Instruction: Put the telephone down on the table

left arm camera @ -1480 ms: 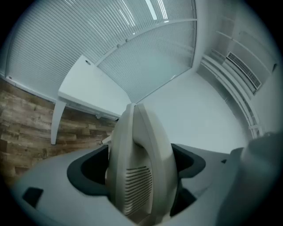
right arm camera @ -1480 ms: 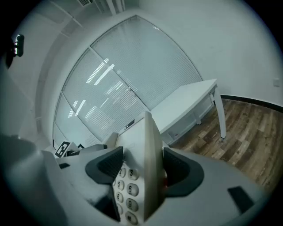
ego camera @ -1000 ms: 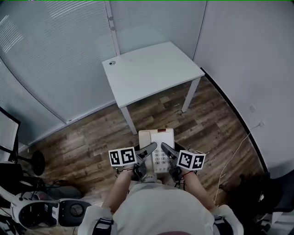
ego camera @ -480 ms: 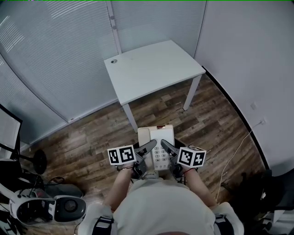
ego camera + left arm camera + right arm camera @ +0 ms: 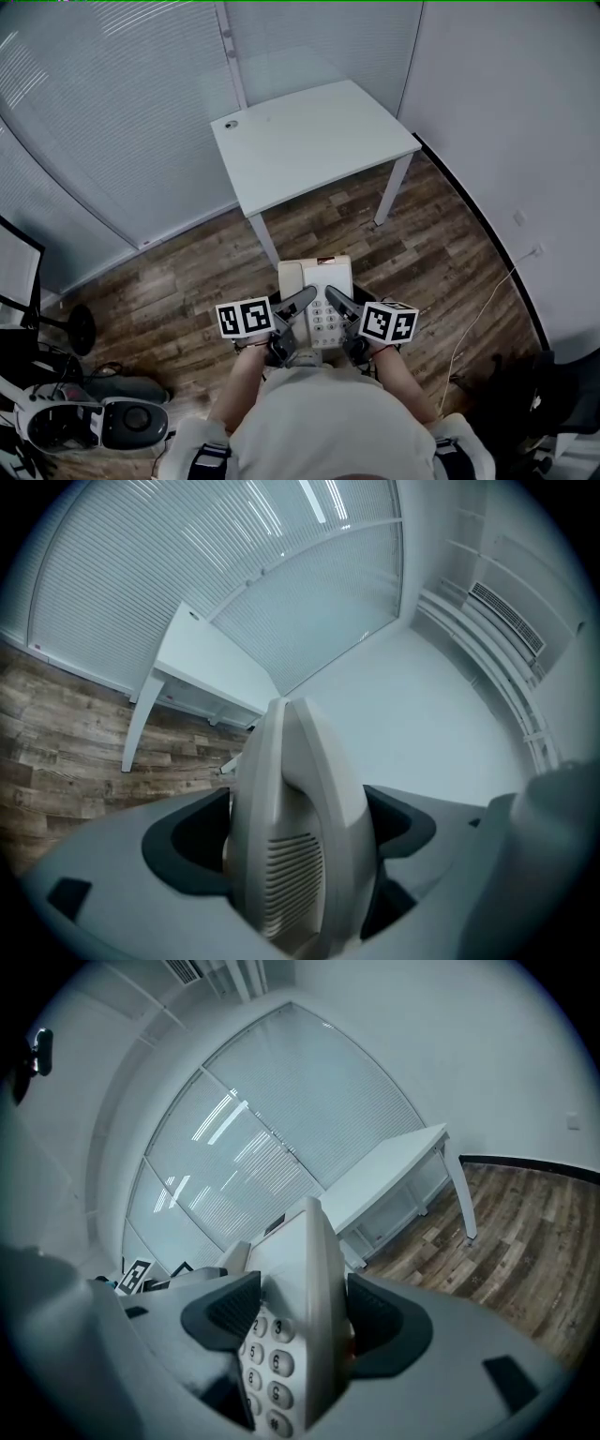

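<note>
A brown wood-plank floor [image 5: 441, 253] fills the room, closed off at the far side by a glass wall with pale slatted blinds [image 5: 112, 122]. Against that wall stands a white rectangular table on slim white legs [image 5: 309, 141], its top bare except for a small round grommet [image 5: 231, 124] at its far left corner. The beige push-button desk telephone [image 5: 317, 279] is not on the table: it is held in the air above the floor, keypad up, short of the table's near edge and close to the person's body. The left gripper [image 5: 298, 302] has its jaws clamped on the telephone's left side. The right gripper [image 5: 336, 300] has its jaws pressed onto the right edge beside the number keys.
</note>
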`<control>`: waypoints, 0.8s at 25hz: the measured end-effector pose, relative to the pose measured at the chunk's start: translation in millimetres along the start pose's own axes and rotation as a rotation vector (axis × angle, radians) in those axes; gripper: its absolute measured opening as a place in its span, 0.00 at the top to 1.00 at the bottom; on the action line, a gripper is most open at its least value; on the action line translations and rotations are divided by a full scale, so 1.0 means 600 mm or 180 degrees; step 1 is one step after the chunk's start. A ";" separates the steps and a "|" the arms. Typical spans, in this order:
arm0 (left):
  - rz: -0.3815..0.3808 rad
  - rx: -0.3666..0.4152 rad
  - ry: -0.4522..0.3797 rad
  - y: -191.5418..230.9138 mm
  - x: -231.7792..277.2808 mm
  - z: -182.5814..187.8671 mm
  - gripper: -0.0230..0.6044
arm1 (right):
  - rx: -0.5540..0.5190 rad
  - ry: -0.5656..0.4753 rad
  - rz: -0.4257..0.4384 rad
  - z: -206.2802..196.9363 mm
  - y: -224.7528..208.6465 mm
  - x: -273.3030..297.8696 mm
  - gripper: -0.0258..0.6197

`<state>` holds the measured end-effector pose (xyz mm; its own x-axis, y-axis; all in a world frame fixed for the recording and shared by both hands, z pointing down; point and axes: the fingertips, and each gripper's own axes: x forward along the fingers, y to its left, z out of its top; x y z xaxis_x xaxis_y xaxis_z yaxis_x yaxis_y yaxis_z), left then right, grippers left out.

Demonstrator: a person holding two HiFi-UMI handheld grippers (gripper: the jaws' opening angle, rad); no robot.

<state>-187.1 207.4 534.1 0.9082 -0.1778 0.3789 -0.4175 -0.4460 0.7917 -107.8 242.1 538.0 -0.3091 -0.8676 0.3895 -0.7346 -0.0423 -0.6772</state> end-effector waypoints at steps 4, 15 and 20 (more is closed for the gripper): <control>-0.0004 -0.0009 0.0000 0.009 0.011 0.009 0.31 | 0.0019 0.0014 0.0003 0.007 -0.008 0.012 0.49; 0.0032 -0.0027 -0.0039 0.041 0.065 0.090 0.31 | 0.0012 0.0066 0.0038 0.073 -0.039 0.088 0.49; 0.0007 -0.0057 -0.0017 0.062 0.087 0.155 0.31 | 0.0005 0.0077 0.0021 0.120 -0.039 0.143 0.49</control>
<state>-152.7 99.9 538.6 0.9075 -0.1833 0.3780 -0.4198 -0.4297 0.7994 -73.3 132.9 542.4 -0.3284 -0.8557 0.3999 -0.7315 -0.0375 -0.6808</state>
